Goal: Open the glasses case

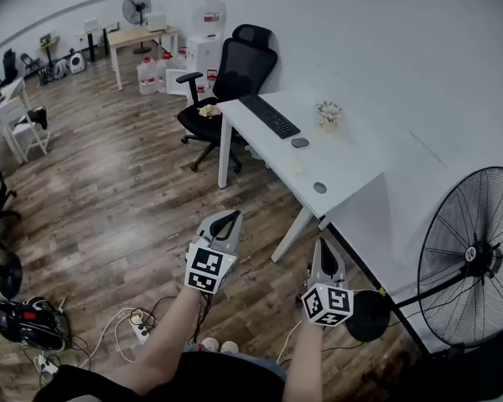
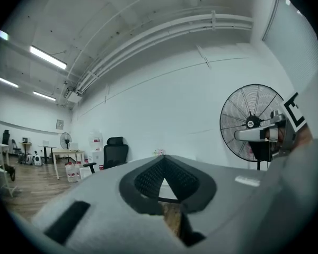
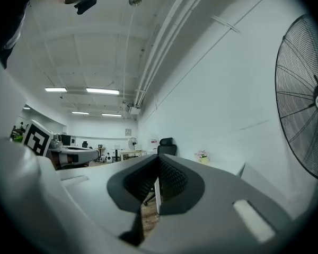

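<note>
A white desk [image 1: 352,162] stands ahead of me in the head view. On it lie a black keyboard [image 1: 270,115], a small dark oval object [image 1: 299,142], a round grey disc [image 1: 319,188] and a small flower pot [image 1: 328,115]. I cannot tell which item, if any, is the glasses case. My left gripper [image 1: 233,214] [image 2: 163,157] is held in the air over the wooden floor, short of the desk, with its jaws together and nothing in them. My right gripper [image 1: 325,243] [image 3: 159,157] hangs near the desk's front corner, its jaws also together and empty.
A black office chair [image 1: 235,74] sits at the desk's far end. A large standing fan [image 1: 474,258] is at the right, close to my right gripper. A power strip with cables [image 1: 138,329] and a black device [image 1: 25,321] lie on the floor at the lower left.
</note>
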Available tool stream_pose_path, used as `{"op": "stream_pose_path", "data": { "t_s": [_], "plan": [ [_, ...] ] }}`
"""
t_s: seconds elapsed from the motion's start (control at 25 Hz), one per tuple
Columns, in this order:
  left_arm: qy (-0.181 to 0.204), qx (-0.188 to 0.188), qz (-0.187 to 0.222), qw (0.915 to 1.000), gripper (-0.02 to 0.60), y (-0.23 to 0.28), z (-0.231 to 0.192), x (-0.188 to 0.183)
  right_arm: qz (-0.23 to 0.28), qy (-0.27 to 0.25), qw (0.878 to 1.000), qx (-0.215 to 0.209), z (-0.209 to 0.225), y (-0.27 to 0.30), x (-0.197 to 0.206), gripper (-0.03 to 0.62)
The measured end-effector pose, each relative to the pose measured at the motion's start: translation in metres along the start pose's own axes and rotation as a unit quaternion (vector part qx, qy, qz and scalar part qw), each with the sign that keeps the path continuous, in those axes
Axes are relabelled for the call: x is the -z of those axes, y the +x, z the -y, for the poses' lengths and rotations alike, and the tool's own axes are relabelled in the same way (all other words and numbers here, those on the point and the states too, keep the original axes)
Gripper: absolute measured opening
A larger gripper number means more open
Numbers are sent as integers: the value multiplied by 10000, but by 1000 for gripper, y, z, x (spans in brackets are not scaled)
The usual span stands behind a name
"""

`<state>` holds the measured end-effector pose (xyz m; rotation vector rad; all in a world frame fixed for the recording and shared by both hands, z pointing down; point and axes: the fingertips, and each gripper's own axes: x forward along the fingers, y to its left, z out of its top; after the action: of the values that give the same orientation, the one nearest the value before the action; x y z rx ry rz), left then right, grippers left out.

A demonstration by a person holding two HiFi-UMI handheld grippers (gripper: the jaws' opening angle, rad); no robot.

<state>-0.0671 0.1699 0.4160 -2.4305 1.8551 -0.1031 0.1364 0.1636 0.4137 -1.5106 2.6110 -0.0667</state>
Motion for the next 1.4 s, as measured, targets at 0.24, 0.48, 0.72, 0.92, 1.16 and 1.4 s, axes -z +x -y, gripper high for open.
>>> {"op": "stream_pose_path", "data": {
  "t_s": [0.24,0.48,0.72,0.92,1.16,1.4],
  "plan": [
    [-117,-16,-20,9999,31,1,-2,3,-34,33,10000,-31,0,2,4,8],
    [-222,-132,22,9997,124,1,-7,2,-53,99,9999,-81,2,3,6,8],
    [-267,-323,85,9991,245,5,-15,2,-61,152,9997,-184,4,12,10,8],
    [-266,-390,73,9989,275,11,-17,3,-58,175,9995,-242,11,18,11,8],
    [-272,-446,5,9986,281,23,-16,11,-98,223,9993,-296,23,27,18,8],
    [-339,-521,-45,9981,281,32,-9,22,-100,245,9989,-379,38,35,22,8]
  ]
}}
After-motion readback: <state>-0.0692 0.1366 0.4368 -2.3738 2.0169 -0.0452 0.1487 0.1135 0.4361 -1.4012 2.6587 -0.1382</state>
